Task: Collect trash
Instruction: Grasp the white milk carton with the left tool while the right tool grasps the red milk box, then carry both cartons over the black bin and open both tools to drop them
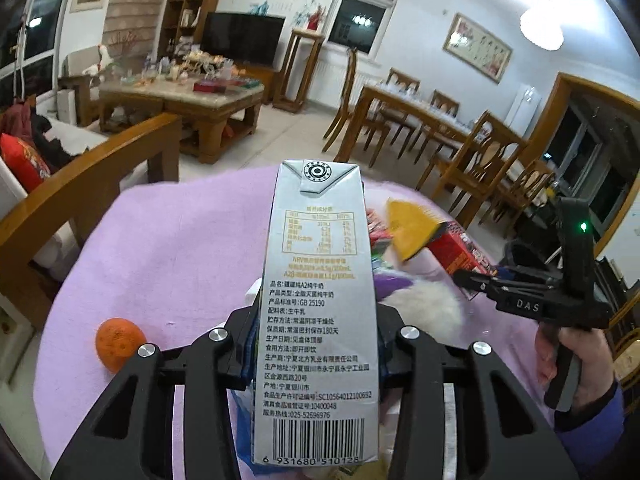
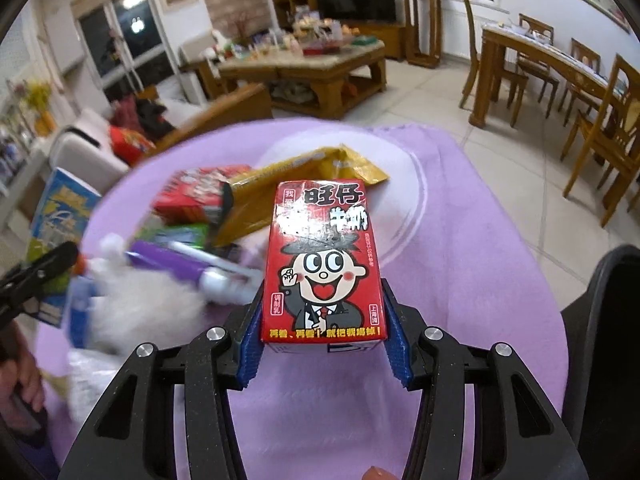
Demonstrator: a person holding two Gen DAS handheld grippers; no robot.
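A silver carton (image 1: pixel 320 312) is pinched upright in the left gripper (image 1: pixel 318 344), and a red carton (image 2: pixel 324 264) is clamped in the right gripper (image 2: pixel 324 336), both above the purple cloth (image 2: pixel 460 280). The carrying step seems in hand; a bin must next be reached, though none is clearly seen.

Warm indoor light, ceiling lamp (image 1: pixel 542 26) glare, blurred fisheye edges

A lilac cloth (image 2: pixel 460 240) covers the table, bearing an orange (image 1: pixel 119 343) apart from heaped wrappers (image 2: pixel 280 188) and cartons.
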